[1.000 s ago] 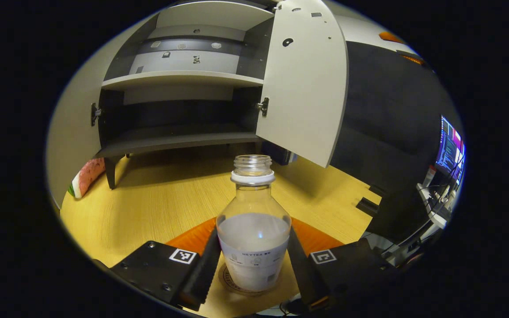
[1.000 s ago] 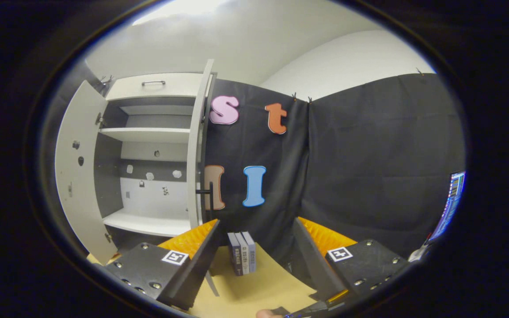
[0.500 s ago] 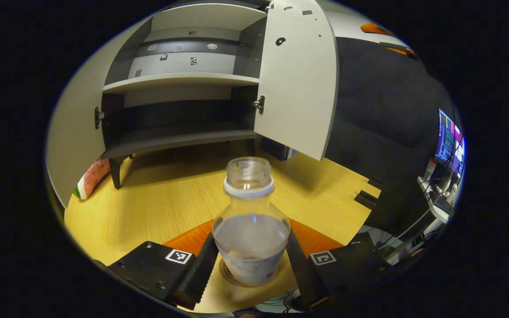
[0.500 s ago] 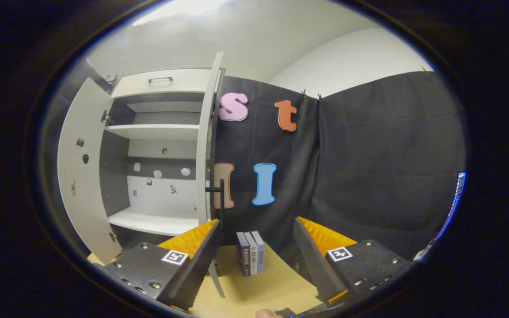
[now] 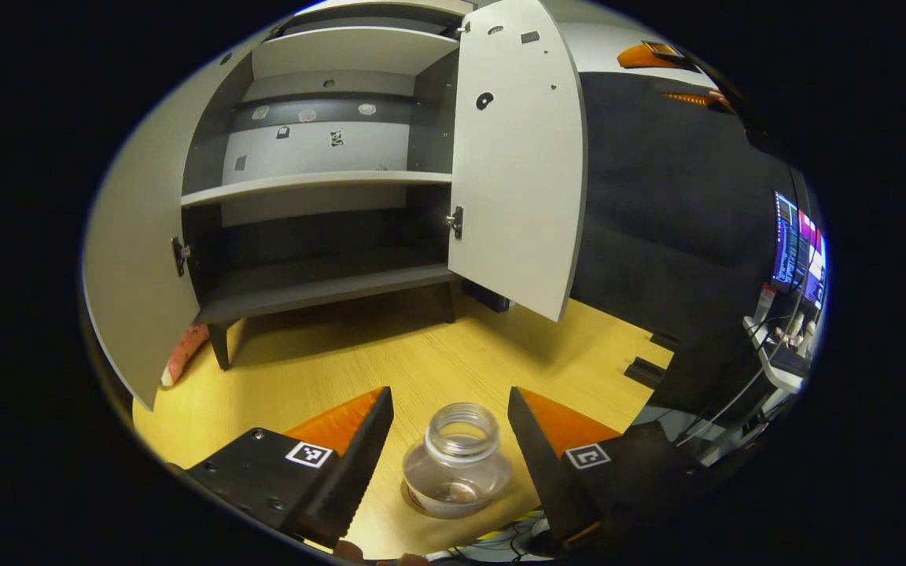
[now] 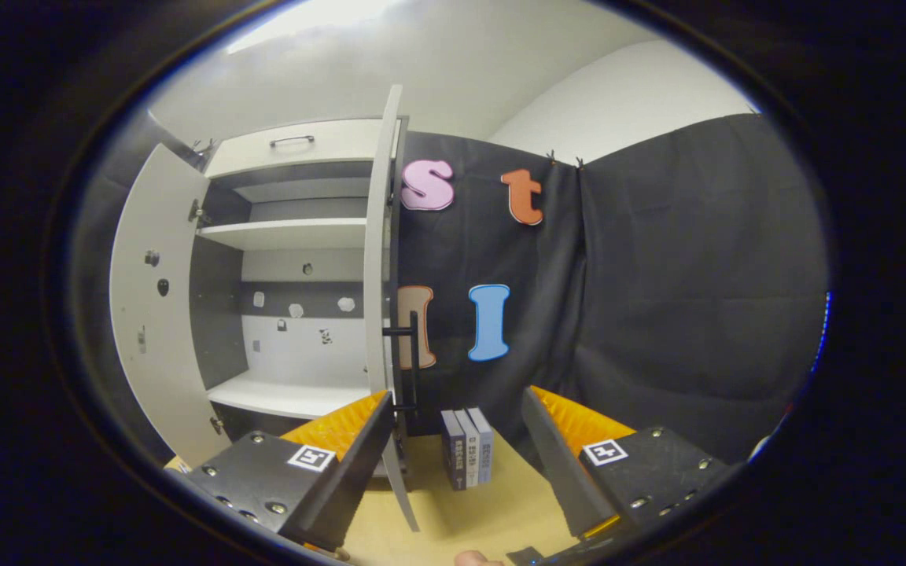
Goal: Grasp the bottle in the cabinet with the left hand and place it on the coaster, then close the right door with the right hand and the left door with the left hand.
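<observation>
**Lifting clear: bottle released on the coaster**

Rising away from the table, the left gripper [image 5: 451, 448] now looks down on the clear uncapped plastic bottle [image 5: 457, 470], which a second ago stood clamped between its fingers; the jaws are spread wide, touching nothing; the bottle stands upright on the round coaster [image 5: 415, 503] on the yellow wooden table [image 5: 319, 365]. Placement looks done, so the doors come next; the right gripper [image 6: 459, 460], empty with jaws apart, has drifted closer to the white right cabinet door [image 6: 378, 267] and its black handle [image 6: 413, 358]; the left door [image 6: 158, 314] stands open too.
</observation>
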The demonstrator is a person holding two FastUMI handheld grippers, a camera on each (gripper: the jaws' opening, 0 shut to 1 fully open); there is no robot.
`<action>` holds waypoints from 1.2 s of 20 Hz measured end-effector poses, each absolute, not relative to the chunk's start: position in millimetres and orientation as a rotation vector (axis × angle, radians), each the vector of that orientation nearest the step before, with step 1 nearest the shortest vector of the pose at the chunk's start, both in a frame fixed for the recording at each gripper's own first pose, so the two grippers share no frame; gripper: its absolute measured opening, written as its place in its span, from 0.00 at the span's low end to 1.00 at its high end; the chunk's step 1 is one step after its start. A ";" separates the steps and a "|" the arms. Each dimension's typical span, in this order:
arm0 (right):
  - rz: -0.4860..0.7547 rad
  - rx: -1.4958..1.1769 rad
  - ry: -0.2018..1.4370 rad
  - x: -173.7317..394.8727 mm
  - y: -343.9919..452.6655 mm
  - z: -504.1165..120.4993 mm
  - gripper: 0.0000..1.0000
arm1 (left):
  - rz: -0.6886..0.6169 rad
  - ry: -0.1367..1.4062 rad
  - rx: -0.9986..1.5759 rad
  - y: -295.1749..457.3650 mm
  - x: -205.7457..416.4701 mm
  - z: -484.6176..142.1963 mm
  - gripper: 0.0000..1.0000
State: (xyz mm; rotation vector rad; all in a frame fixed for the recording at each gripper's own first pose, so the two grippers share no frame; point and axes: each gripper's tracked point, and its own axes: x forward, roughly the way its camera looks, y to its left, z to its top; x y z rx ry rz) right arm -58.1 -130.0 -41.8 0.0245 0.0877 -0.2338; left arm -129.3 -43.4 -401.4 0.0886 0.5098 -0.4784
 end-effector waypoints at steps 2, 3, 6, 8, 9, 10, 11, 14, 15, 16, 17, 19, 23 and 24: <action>-0.237 0.032 0.089 -57.8 -132.9 -43.6 0.99 | -0.467 0.476 0.117 -43.0 -121.0 -377.2 0.92; -0.238 0.035 0.091 -58.3 -134.3 -45.8 0.99 | -0.466 0.445 0.123 -45.0 -115.3 -360.8 0.92; -0.239 0.052 0.100 -57.7 -138.4 -52.4 0.99 | -0.458 0.368 0.106 -55.1 -101.0 -312.1 0.92; -0.237 0.063 0.104 -57.9 -140.3 -56.5 0.99 | -0.429 0.331 0.087 -59.0 -89.6 -275.8 0.96; -0.237 0.064 0.106 -56.6 -141.3 -58.7 0.99 | -0.405 0.315 0.075 -60.3 -82.1 -255.7 0.96; -0.236 0.065 0.108 -55.1 -141.8 -60.8 0.99 | -0.377 0.298 0.067 -59.8 -74.7 -237.6 0.96; -0.234 0.067 0.110 -53.7 -142.8 -63.3 0.98 | -0.349 0.289 0.063 -57.9 -67.2 -219.3 0.96; -0.225 0.075 0.111 -46.7 -144.8 -66.9 0.98 | -0.257 0.243 0.099 -47.9 -44.9 -166.4 0.96; -0.221 0.077 0.110 -44.2 -144.7 -66.8 0.98 | -0.230 0.218 0.108 -45.3 -38.9 -147.5 0.96; -0.218 0.078 0.106 -40.8 -145.3 -65.5 0.98 | -0.214 0.182 0.114 -42.8 -36.7 -127.5 0.96; -0.215 0.077 0.101 -37.6 -146.5 -65.7 0.98 | -0.194 0.148 0.120 -39.1 -35.1 -107.9 0.96; -0.204 0.075 0.096 -28.1 -145.6 -63.9 0.99 | -0.138 0.101 0.133 -24.8 -35.5 -77.1 0.96; -0.171 0.066 0.082 -4.6 -136.5 -59.6 0.98 | -0.023 0.069 0.101 9.7 -44.5 -42.2 0.95; -0.169 0.057 0.080 1.8 -135.7 -58.8 0.98 | 0.005 0.068 0.087 19.2 -50.2 -38.0 0.95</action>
